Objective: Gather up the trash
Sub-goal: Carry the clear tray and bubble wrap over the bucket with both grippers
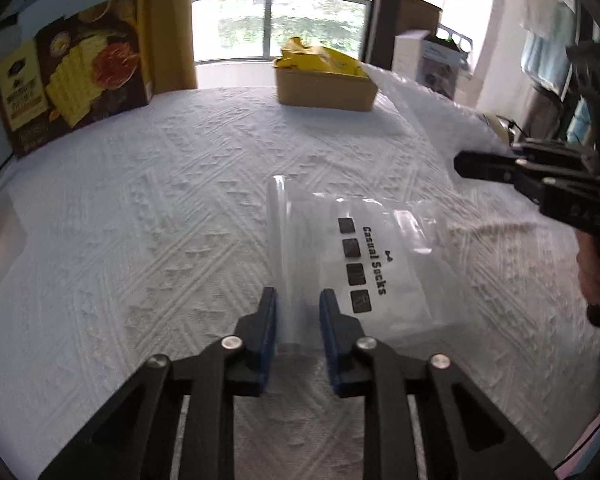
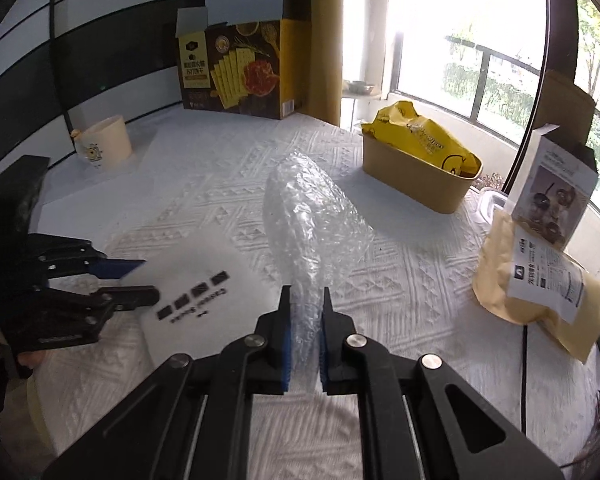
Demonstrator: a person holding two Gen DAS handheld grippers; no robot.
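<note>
Landmark: tan tub (image 2: 418, 184) at far side of white textured surface (image 2: 400, 280).

Far left of tub: cracker box (image 2: 236, 68), flaps open; cream cup (image 2: 104, 144) nearer, print too small to read.

Near-left of tub: left gripper (image 1: 298, 312) clamped on edge of clear sock bag (image 1: 364, 264).

In front of tub: right gripper (image 2: 306, 320) clamped on bubble wrap (image 2: 312, 216).

Inside tub: yellow bag (image 2: 416, 132), lower part hidden.

Right of tub: tan pouch (image 2: 540, 280), cut off by frame edge.
</note>
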